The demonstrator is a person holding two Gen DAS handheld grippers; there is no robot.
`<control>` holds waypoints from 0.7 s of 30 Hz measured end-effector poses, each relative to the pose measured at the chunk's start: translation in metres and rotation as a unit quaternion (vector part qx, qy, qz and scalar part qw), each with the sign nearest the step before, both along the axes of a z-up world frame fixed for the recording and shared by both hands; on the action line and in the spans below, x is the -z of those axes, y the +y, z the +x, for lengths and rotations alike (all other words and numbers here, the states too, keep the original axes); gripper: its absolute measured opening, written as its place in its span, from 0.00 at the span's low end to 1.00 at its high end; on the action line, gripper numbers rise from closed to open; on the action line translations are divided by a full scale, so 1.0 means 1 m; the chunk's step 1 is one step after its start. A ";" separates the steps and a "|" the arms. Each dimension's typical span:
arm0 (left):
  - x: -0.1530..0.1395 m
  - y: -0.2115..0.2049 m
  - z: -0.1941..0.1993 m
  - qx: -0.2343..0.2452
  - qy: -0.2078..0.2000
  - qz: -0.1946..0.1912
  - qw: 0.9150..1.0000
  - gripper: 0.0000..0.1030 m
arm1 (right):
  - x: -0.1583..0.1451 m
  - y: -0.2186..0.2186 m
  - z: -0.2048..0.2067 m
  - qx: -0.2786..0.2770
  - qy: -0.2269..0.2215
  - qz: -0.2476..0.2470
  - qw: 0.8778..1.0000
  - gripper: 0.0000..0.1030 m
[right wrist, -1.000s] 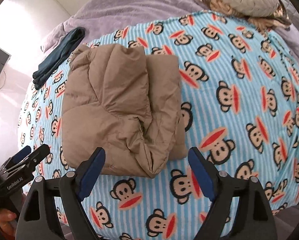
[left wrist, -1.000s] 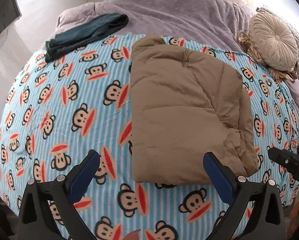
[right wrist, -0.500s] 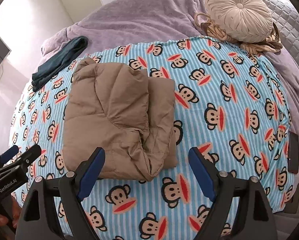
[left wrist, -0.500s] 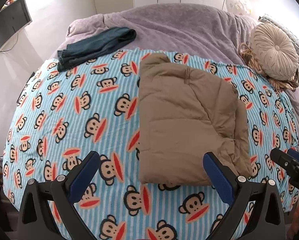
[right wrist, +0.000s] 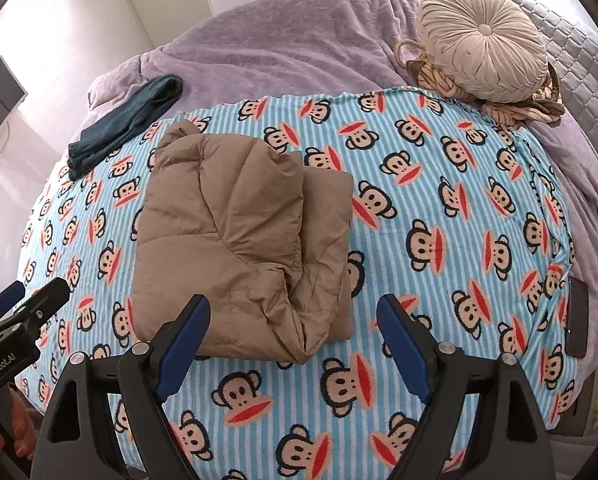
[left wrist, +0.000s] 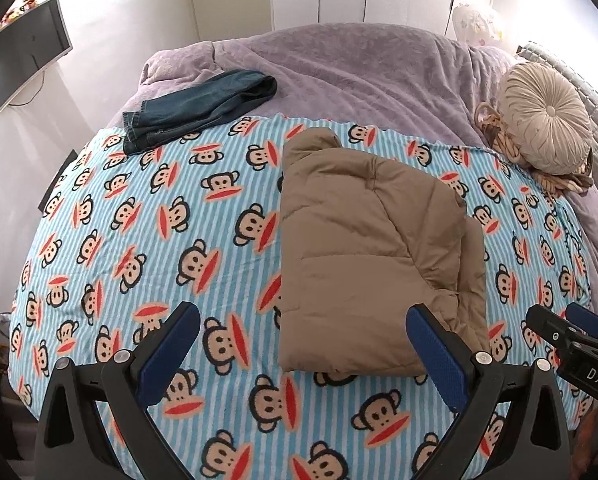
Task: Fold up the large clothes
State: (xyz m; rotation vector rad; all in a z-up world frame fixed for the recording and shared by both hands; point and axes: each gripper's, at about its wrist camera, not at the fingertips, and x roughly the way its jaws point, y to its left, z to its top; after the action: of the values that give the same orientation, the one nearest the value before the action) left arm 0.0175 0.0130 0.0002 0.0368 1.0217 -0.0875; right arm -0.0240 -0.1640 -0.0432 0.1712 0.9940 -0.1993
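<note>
One folded tan jacket (left wrist: 371,248), one pair of jeans (left wrist: 203,108), one round cushion (left wrist: 545,116), one monkey-print blanket (left wrist: 139,240).

Monitor (left wrist: 23,60) cut by frame edge; dark phone (right wrist: 577,316) half off blanket.

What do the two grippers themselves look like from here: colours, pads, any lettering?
Both match: the left gripper and right gripper have black angular plastic frames, silver screws and blue textured pads. The left gripper's body carries white "GenRobot.AI" lettering in the right wrist view; the right one shows "DAS". No cables or sleeves visible.
</note>
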 end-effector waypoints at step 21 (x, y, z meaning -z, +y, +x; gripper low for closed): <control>-0.002 0.000 -0.003 -0.001 -0.001 0.003 1.000 1.00 | -0.001 0.001 0.000 0.000 -0.001 0.002 1.000 0.85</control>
State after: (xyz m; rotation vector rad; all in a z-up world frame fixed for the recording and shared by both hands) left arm 0.0146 0.0125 0.0022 0.0404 1.0198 -0.0826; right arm -0.0244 -0.1628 -0.0420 0.1737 0.9929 -0.1970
